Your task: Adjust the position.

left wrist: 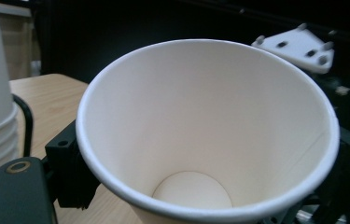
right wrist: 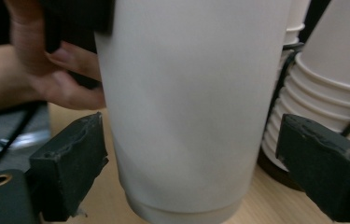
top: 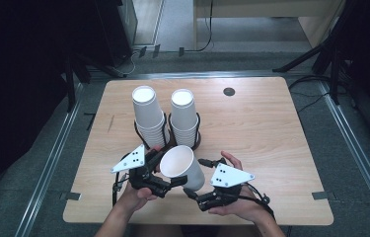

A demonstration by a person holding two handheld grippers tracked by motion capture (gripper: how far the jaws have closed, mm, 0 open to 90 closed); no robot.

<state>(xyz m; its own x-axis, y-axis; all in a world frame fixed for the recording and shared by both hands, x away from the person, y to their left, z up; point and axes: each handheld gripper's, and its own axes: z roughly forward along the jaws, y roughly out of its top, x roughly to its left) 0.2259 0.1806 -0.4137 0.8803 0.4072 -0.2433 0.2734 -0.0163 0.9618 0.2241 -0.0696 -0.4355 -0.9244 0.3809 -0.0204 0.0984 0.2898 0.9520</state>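
Observation:
A single white paper cup (top: 182, 165) hangs tilted above the near middle of the wooden table, its mouth facing up and to the left. My left gripper (top: 165, 172) is shut on the cup (left wrist: 200, 140) near the rim, with a black jaw pressed on each side. My right gripper (top: 197, 178) stands open around the cup's lower body (right wrist: 186, 107). Its pads (right wrist: 70, 163) sit just off the wall, with a narrow gap on each side. A hand and the left gripper's dark jaw show at the top left of the right gripper view.
Two tall stacks of white cups (top: 145, 116) (top: 183, 118) stand in black wire holders just behind the grippers, close to the held cup. One stack (right wrist: 331, 84) is right beside my right jaw. A round grommet (top: 229, 91) sits at the table's far side.

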